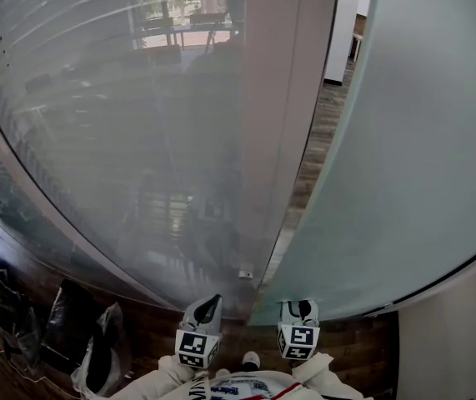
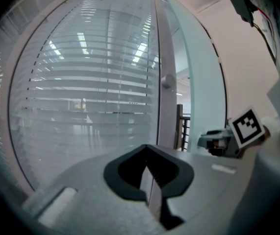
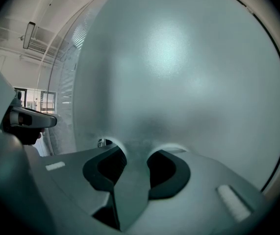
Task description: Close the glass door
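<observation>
Nearest the person, the left gripper (image 1: 207,309) has its jaws closed on nothing and hangs low before the opening. The right gripper (image 1: 299,309) has its jaws partly apart, gripping nothing, with the tips at the face of the frosted glass door (image 1: 413,157); whether they touch the pane cannot be told. Risk one: jaw tips on smooth glass have little purchase, so a push given off square would likely skid across the pane instead of moving the door. Risk two: the left gripper sits close to the door's free edge, and could be caught between that edge and the frame post (image 1: 279,98) as the gap closes. Risk three: an unchecked push could drive the glass hard into the post. The door stands upright at the right of the head view, long axis vertical, broad face toward the person, free edge pointing at the post. A strip of wooden floor (image 1: 308,161) shows between them, so it is not yet shut. Beyond the post, to the left, runs the glazed partition with blinds (image 1: 112,123).
</observation>
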Demonstrator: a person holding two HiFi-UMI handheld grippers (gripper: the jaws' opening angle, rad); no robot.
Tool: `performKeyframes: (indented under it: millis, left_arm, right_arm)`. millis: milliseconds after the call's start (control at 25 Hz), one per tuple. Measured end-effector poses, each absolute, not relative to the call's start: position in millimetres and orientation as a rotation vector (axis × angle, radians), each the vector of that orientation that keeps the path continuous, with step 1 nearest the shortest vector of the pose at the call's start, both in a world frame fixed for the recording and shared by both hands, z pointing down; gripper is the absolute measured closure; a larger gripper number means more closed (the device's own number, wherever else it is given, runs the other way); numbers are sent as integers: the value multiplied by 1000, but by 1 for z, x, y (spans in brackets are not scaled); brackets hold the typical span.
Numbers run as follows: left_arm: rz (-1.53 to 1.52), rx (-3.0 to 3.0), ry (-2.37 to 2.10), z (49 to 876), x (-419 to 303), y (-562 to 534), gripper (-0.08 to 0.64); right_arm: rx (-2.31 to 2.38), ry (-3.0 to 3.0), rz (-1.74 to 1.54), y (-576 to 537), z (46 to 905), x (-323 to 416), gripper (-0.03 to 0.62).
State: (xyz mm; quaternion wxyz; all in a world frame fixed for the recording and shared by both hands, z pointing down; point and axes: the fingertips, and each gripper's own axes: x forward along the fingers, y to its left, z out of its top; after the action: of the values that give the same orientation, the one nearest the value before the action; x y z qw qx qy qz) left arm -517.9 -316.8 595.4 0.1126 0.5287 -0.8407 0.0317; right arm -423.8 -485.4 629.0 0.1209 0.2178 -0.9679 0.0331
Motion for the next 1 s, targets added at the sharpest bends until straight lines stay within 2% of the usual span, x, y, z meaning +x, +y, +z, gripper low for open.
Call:
performKeyframes:
  millis: [1000]
  left_arm:
    - [82,1495,-2490,597,-522,-326,557]
  right_arm:
    - [656,-2838,66,-499,625,-444,469]
